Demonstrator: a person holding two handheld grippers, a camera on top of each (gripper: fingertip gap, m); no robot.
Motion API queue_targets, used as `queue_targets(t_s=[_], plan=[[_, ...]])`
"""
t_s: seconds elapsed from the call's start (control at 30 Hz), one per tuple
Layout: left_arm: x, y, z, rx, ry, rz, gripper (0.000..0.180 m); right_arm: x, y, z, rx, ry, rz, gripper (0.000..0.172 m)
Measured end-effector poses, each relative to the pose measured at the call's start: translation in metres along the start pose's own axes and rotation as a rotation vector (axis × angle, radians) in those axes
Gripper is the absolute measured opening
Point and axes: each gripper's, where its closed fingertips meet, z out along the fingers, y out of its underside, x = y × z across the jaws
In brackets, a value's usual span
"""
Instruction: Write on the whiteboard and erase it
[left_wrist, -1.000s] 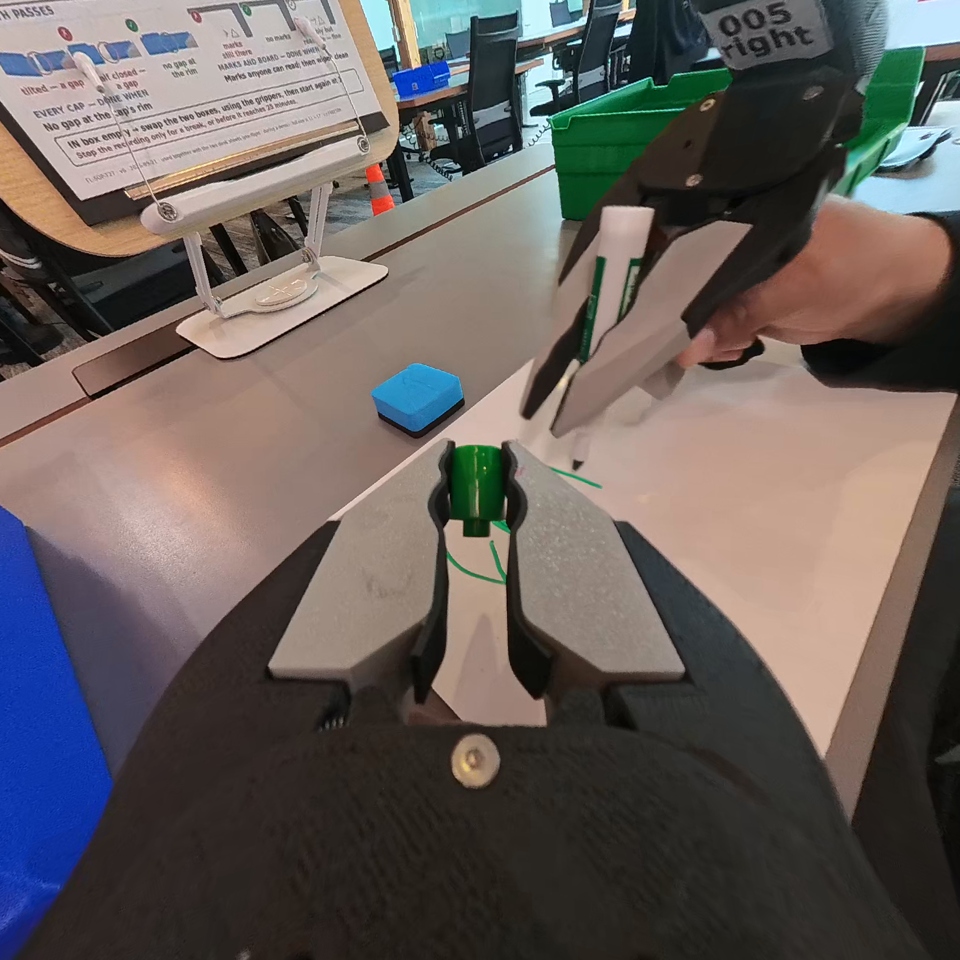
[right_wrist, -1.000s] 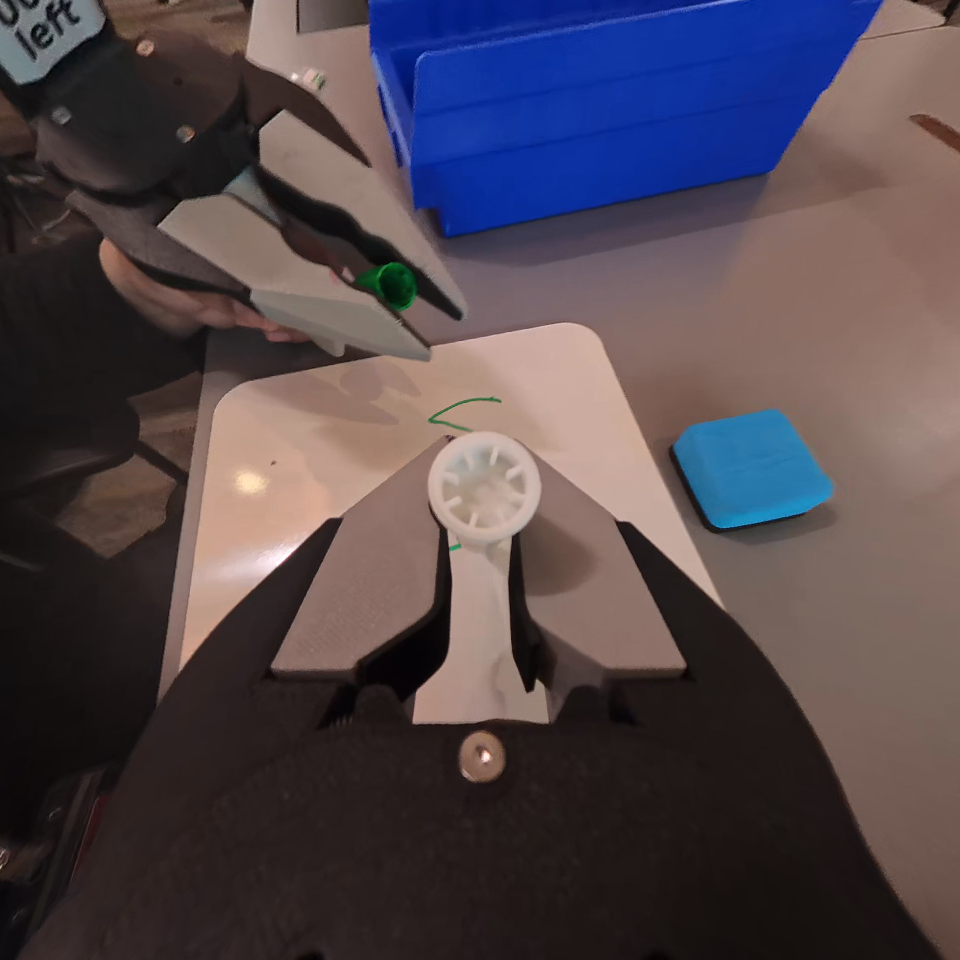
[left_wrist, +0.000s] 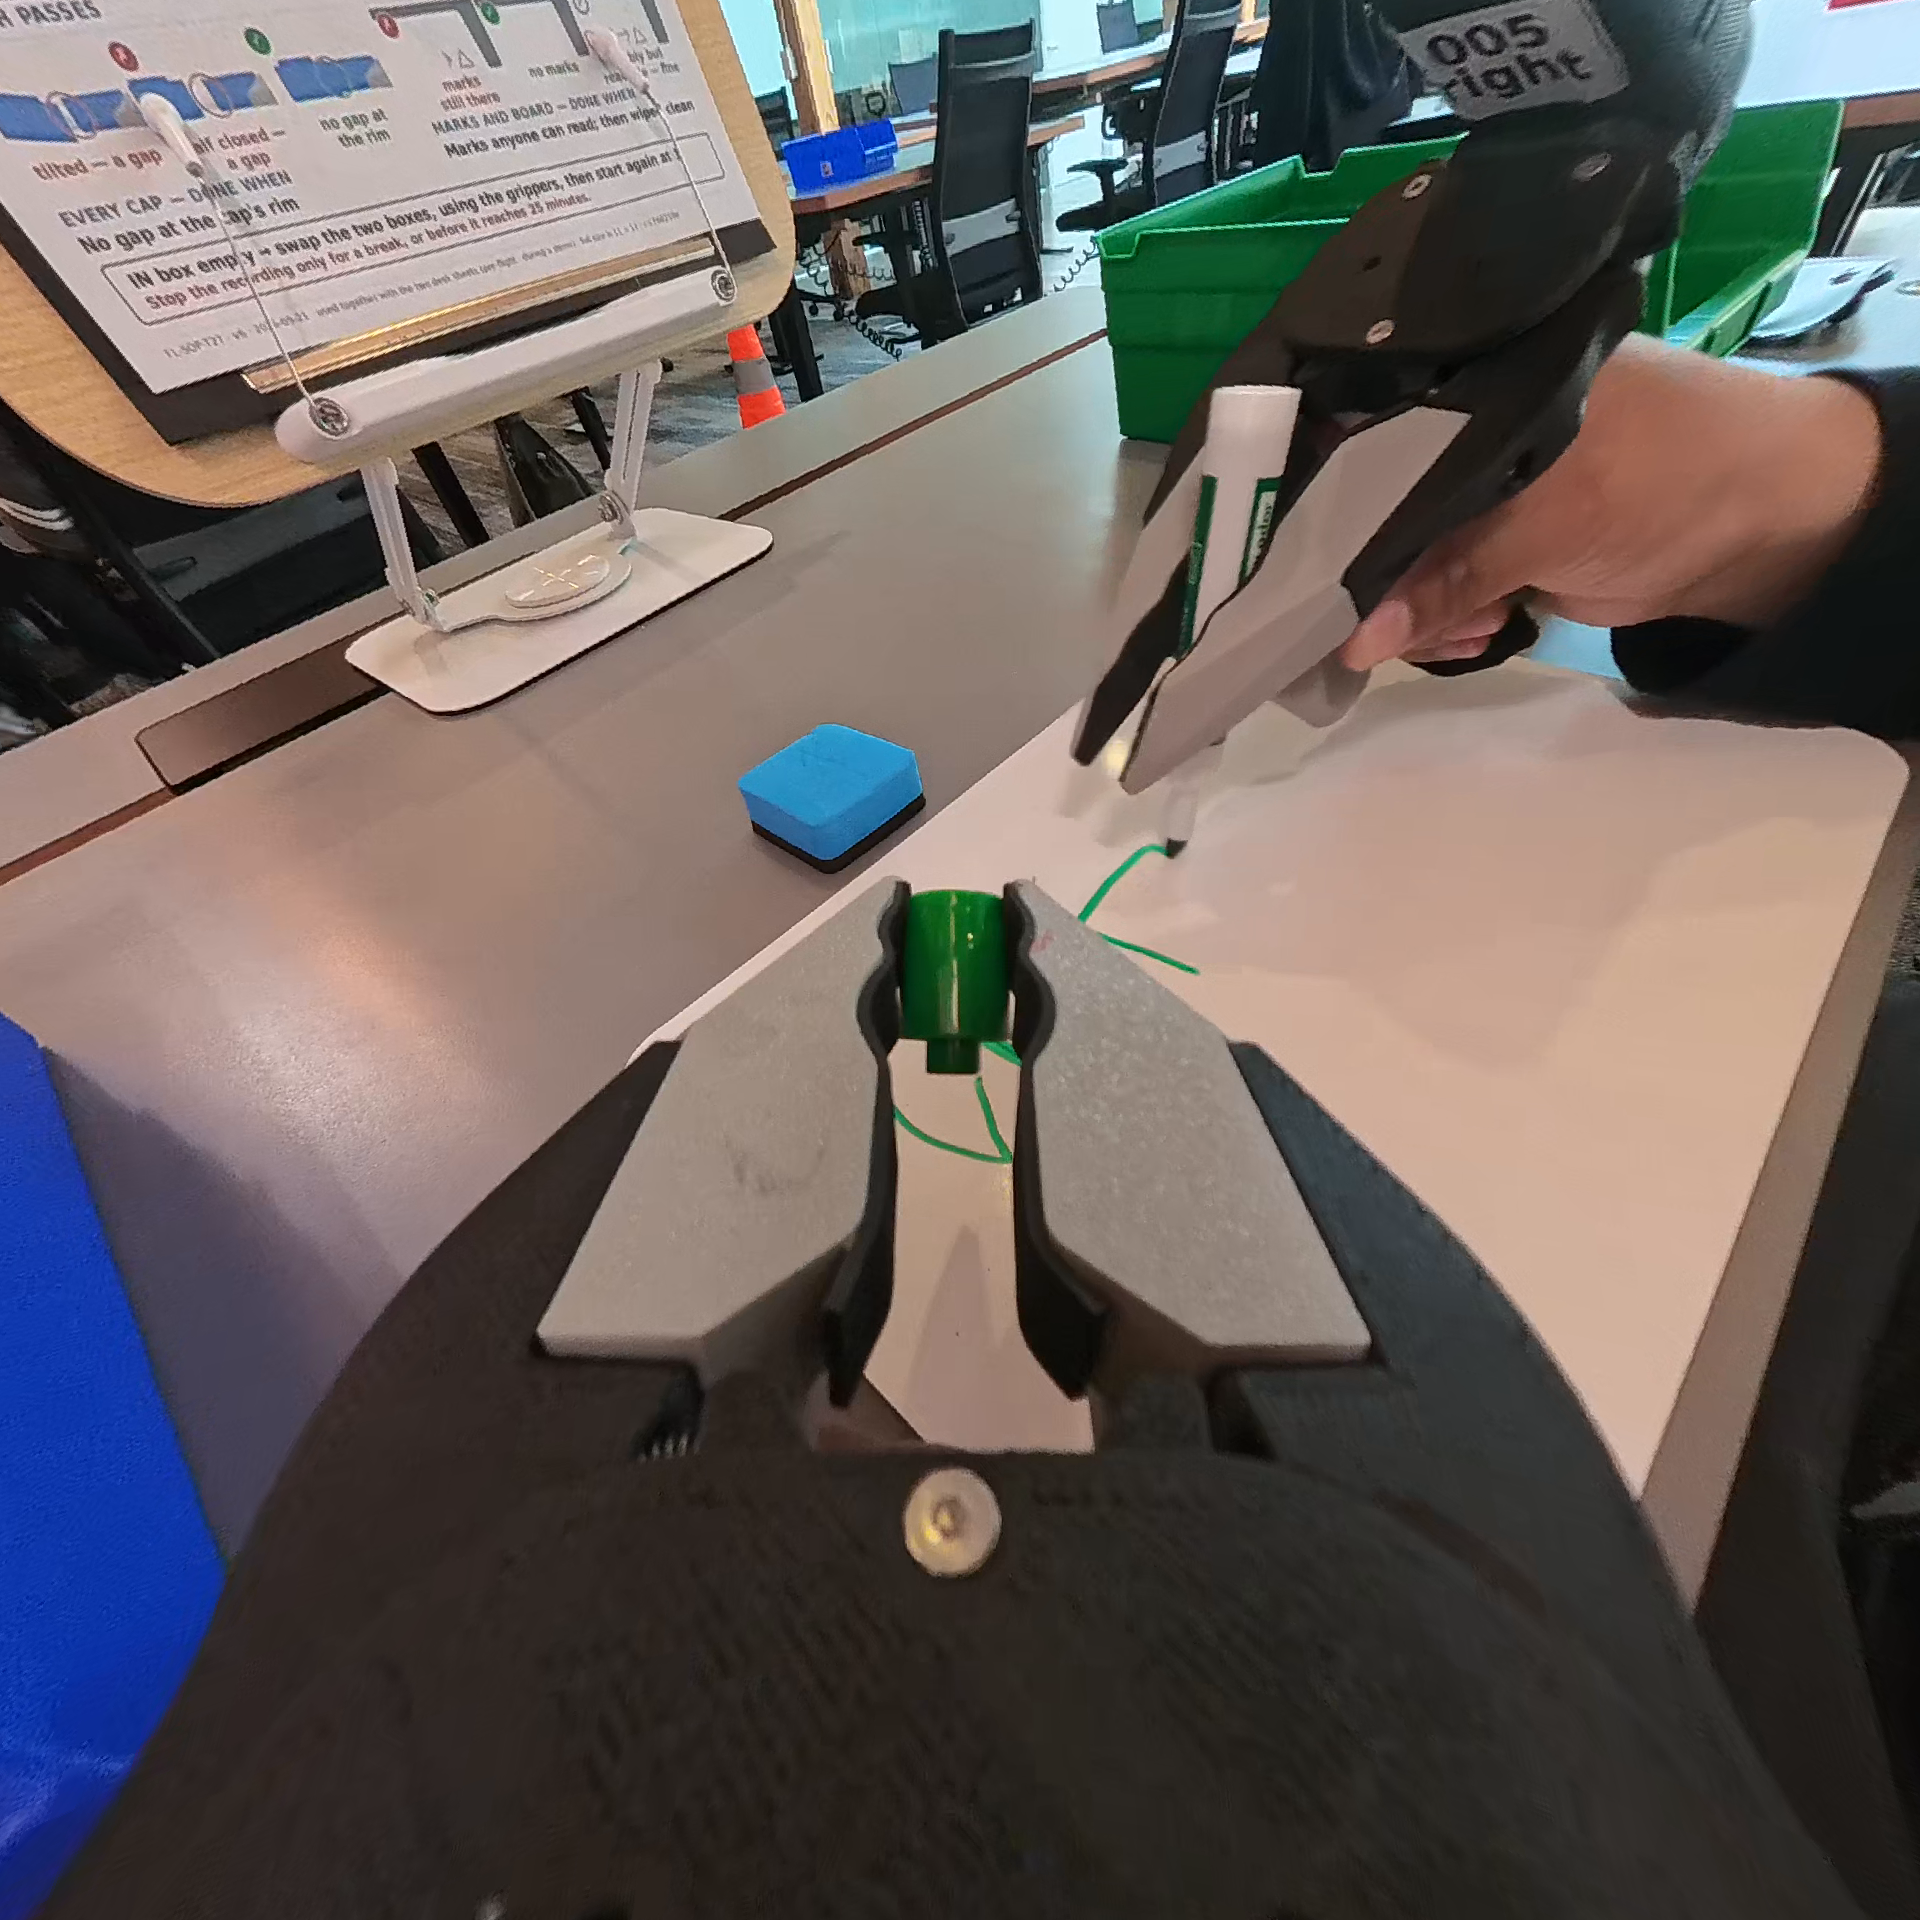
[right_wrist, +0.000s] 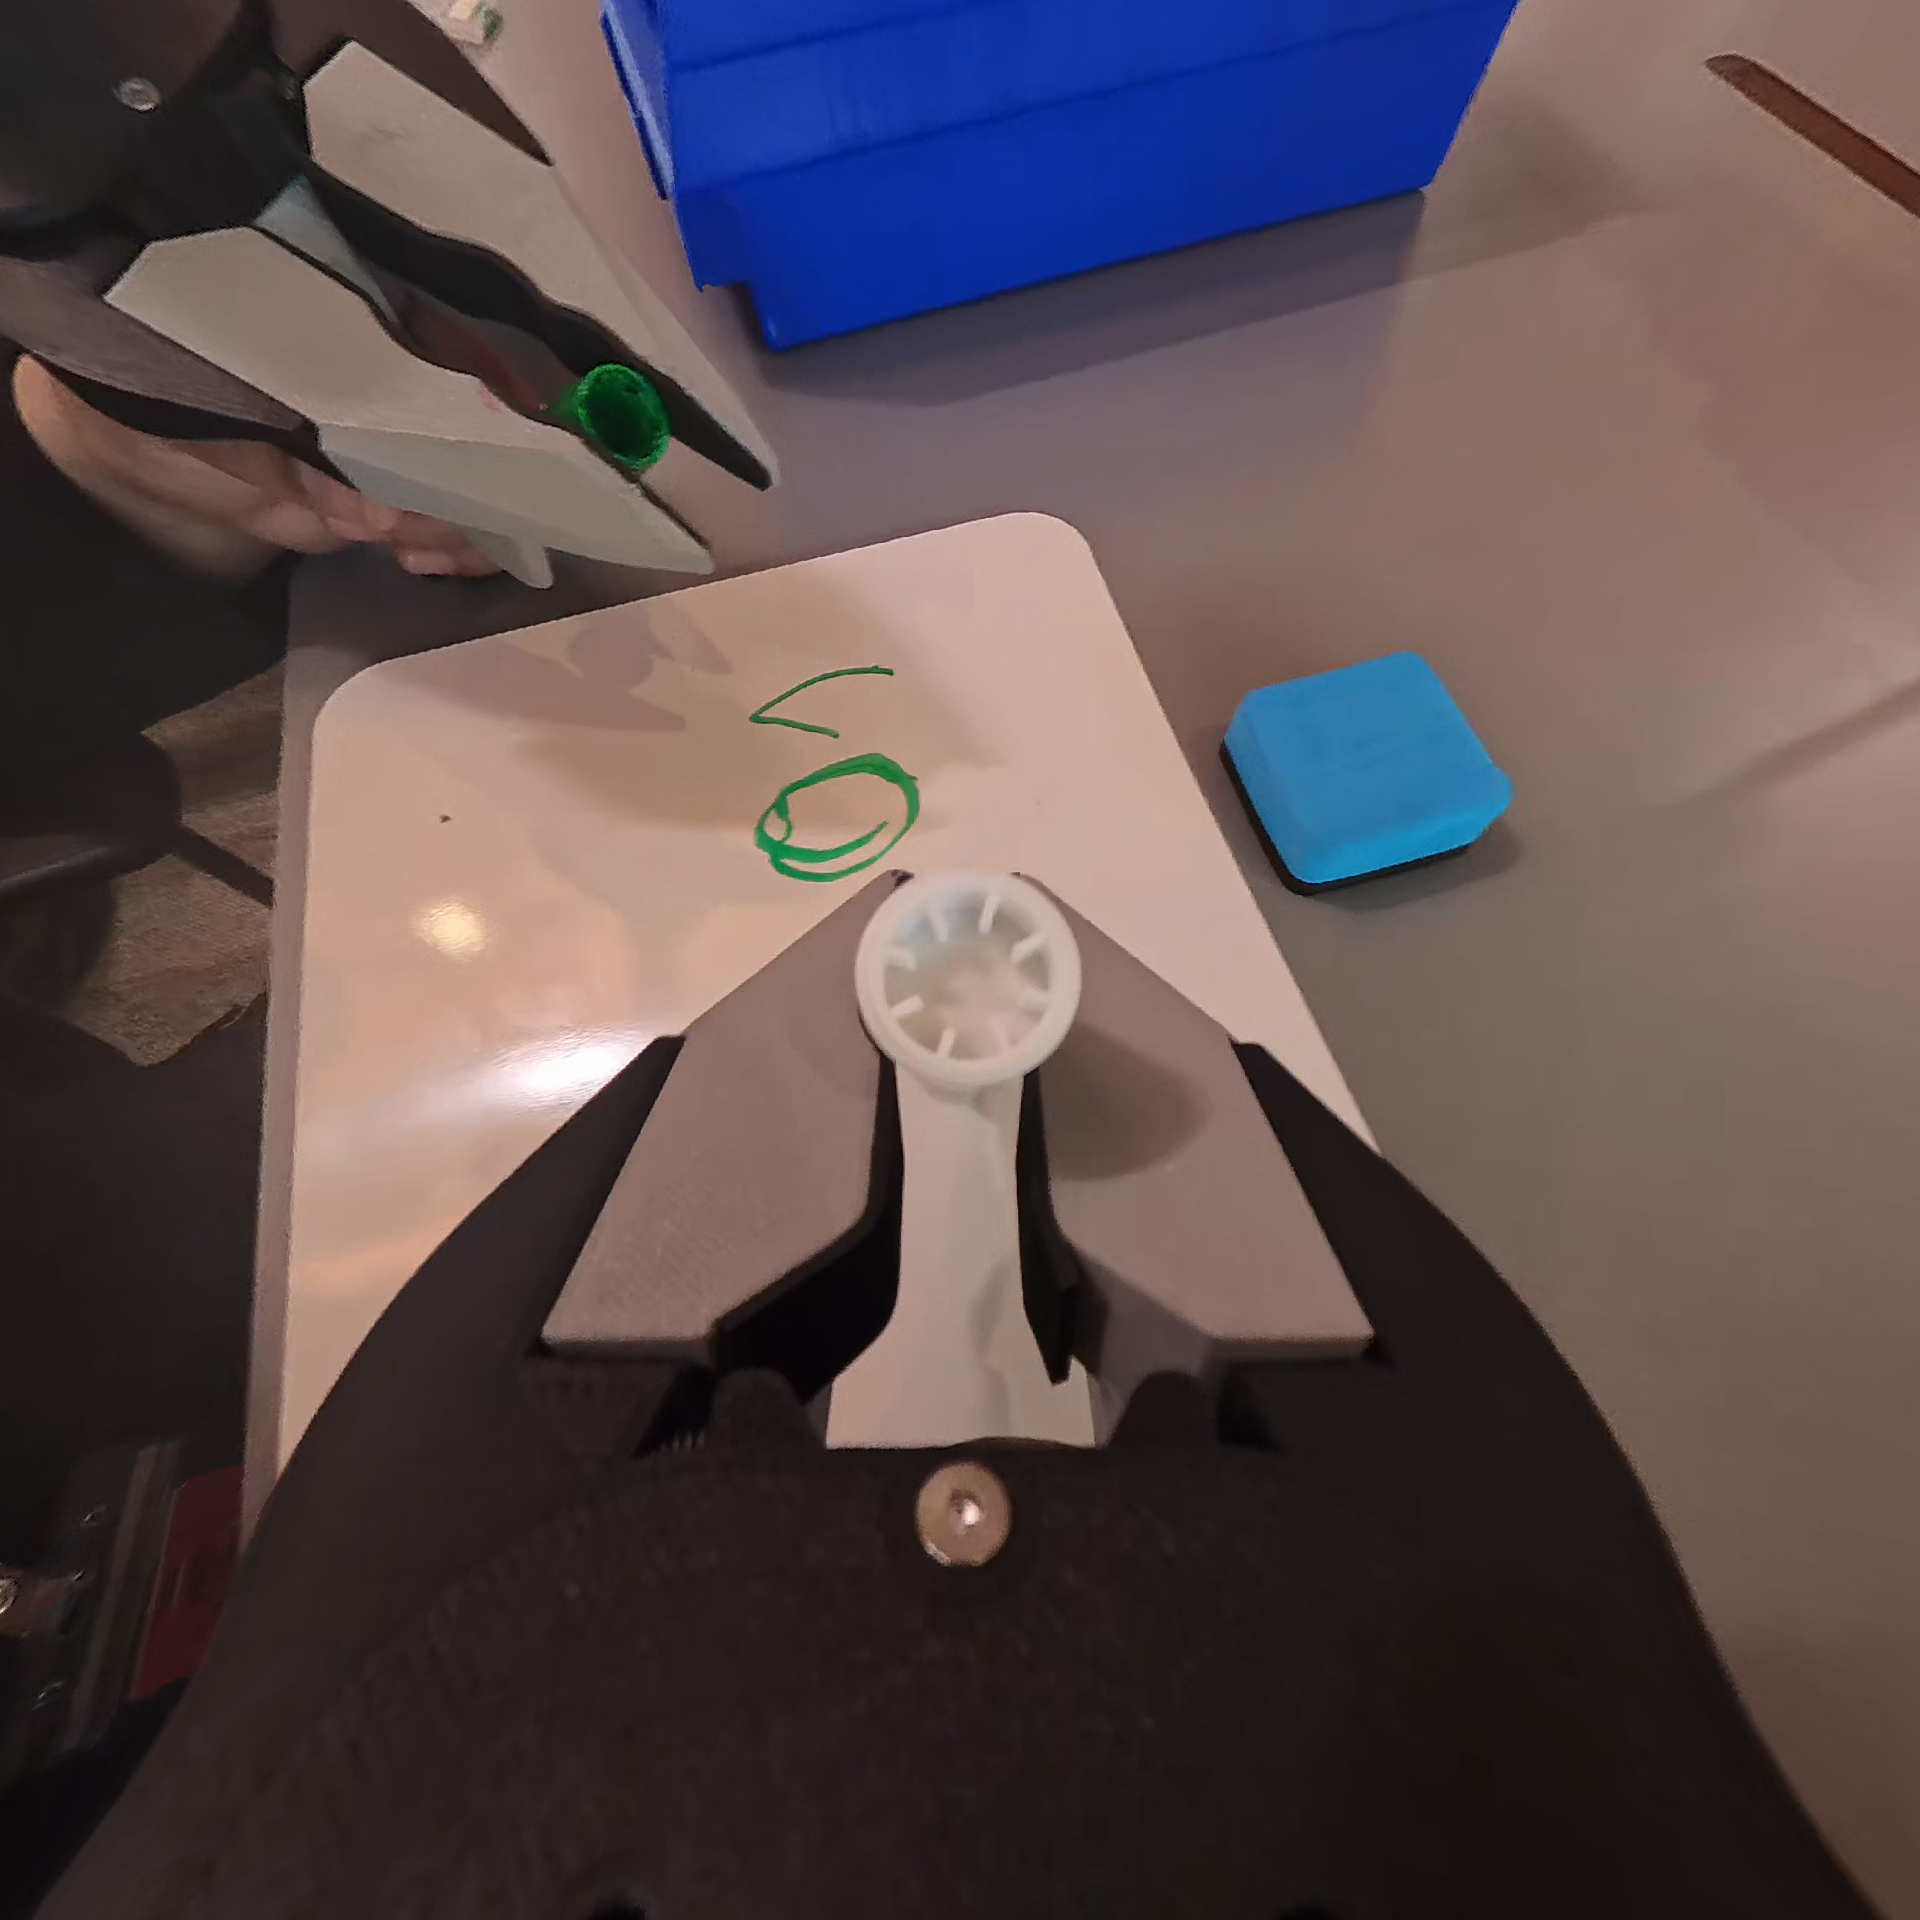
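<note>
Jaws over whiteboard (right_wrist: 540, 997), grey table (right_wrist: 1558, 468)

— Where do your two cameras sit?

— One rides on my left gripper (left_wrist: 954, 971), low and close over the whiteboard's (left_wrist: 1455, 1039) near edge, facing across the table. The other rides on my right gripper (right_wrist: 966, 977), looking steeply down.

— What do both catch?

— The whiteboard (right_wrist: 520, 1039), the blue eraser (left_wrist: 829, 792) (right_wrist: 1366, 764), and each other's gripper.
</note>
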Motion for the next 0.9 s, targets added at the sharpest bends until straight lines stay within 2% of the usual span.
queue_targets(t_s=[0.2,0.63,0.9], plan=[[0.000,0.000,-0.001,0.003,0.000,-0.001,0.014,-0.030,0.005,-0.003,-0.047,-0.061,-0.045,0.014],[0.000,-0.001,-0.001,0.005,0.000,-0.005,0.014,-0.041,-0.015,0.027,-0.041,-0.098,-0.065,0.014],[0.000,-0.001,-0.002,0.012,0.005,-0.013,0.014,-0.030,-0.017,0.014,0.009,-0.078,-0.020,0.014]])
